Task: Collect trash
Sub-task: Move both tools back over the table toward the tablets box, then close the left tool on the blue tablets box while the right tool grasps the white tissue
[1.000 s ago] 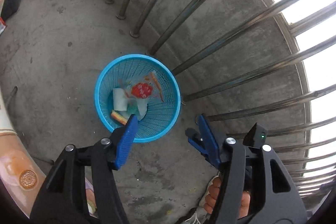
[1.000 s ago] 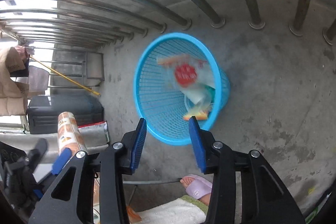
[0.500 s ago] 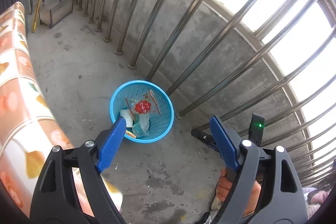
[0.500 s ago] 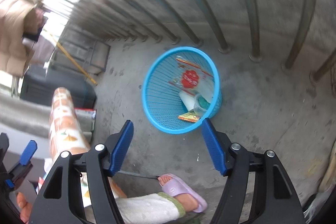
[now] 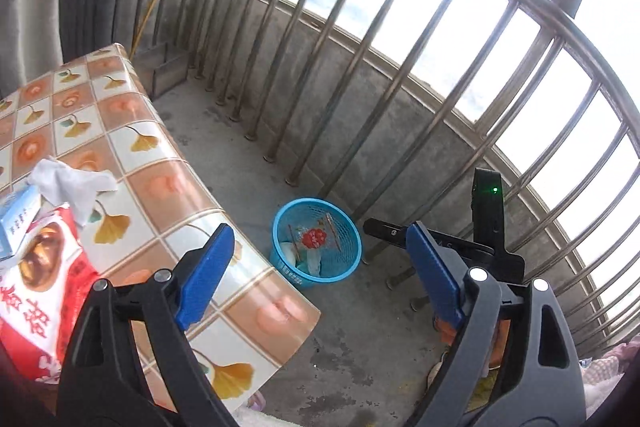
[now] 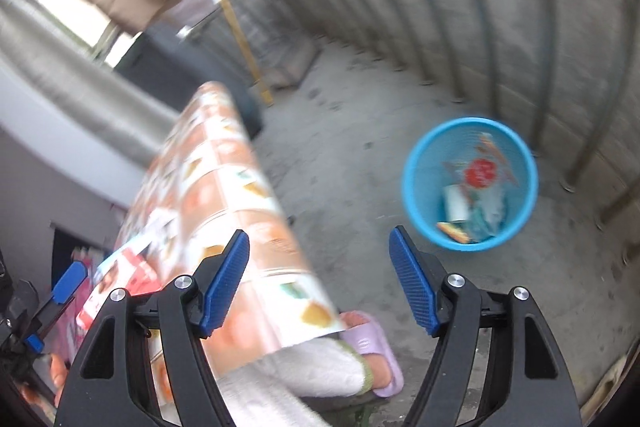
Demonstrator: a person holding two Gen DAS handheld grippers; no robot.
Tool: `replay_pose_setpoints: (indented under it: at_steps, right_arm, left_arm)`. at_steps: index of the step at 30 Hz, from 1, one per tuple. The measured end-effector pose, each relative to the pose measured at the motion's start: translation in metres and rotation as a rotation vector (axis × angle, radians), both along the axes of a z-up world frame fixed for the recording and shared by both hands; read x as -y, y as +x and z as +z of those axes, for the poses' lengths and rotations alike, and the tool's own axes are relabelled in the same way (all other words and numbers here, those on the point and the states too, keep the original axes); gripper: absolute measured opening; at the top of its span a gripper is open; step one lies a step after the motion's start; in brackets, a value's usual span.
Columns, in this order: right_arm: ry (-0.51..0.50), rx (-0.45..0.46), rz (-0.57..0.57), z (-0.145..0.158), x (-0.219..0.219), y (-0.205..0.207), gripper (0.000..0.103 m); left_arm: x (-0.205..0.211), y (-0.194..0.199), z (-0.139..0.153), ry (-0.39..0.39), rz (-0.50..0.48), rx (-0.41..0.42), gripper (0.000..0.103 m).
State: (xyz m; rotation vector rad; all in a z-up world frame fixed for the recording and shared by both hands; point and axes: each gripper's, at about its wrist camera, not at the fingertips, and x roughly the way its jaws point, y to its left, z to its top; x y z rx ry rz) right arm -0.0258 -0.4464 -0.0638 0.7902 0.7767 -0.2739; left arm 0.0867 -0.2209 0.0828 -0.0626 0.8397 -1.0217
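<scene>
Jaws of both the left gripper (image 5: 316,275) and right gripper (image 6: 320,281) gaped wide, empty; only the left view showed a crumpled tissue (image 5: 74,187) on the worktop (image 5: 168,183), left of frame.

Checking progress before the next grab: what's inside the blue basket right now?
The blue basket holds a red-printed clear wrapper, a white cup-like item and an orange packet. Anything underneath these is covered.
</scene>
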Motion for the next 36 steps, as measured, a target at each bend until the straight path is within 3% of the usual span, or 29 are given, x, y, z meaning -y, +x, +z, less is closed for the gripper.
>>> replay_pose_setpoints:
  at_steps: [7, 11, 14, 20, 25, 36]
  right_arm:
    - [0.027, 0.022, 0.137, 0.025, -0.049, 0.055, 0.070]
    - [0.065, 0.026, 0.184, 0.033, -0.078, 0.083, 0.070]
    - [0.091, 0.022, 0.218, 0.035, -0.098, 0.105, 0.070]
    - [0.179, 0.023, 0.282, 0.034, -0.124, 0.146, 0.070]
    - [0.282, -0.001, 0.318, 0.022, -0.140, 0.179, 0.070]
    - [0.385, -0.085, 0.344, -0.010, -0.159, 0.235, 0.070]
  left_arm:
    - [-0.083, 0.036, 0.036, -0.036, 0.119, 0.014, 0.087]
    - [-0.131, 0.070, 0.048, -0.010, 0.197, 0.018, 0.089]
    - [-0.159, 0.102, 0.045, 0.024, 0.257, -0.040, 0.089]
    - [-0.195, 0.164, 0.014, 0.132, 0.329, -0.223, 0.089]
    - [-0.198, 0.190, -0.020, 0.192, 0.337, -0.347, 0.089]
    - [-0.186, 0.235, -0.072, 0.337, 0.349, -0.433, 0.089]
